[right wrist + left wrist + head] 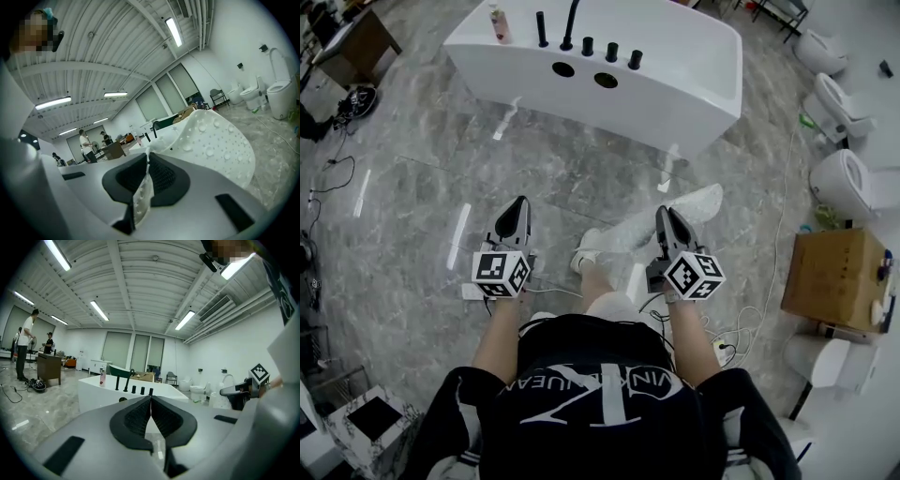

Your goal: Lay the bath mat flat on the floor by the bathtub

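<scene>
A white studded bath mat [698, 201] hangs off the floor in front of me, one edge pinched in my right gripper [664, 215]. In the right gripper view the mat [216, 141] curls up and away to the right, and a strip of it runs down between the shut jaws of that gripper [148, 160]. My left gripper [521, 203] is level with it, a body's width to the left, and its jaws [151, 401] meet with nothing between them. The white bathtub [680, 98] stands ahead across grey marble floor [422, 187].
On the tub's rim are a black faucet [572, 23] with knobs and a pink bottle [498, 22]. Toilets [846, 180] line the right wall beside a cardboard box [834, 277]. Cables trail by my feet. A desk [358, 42] and people [26, 343] are far left.
</scene>
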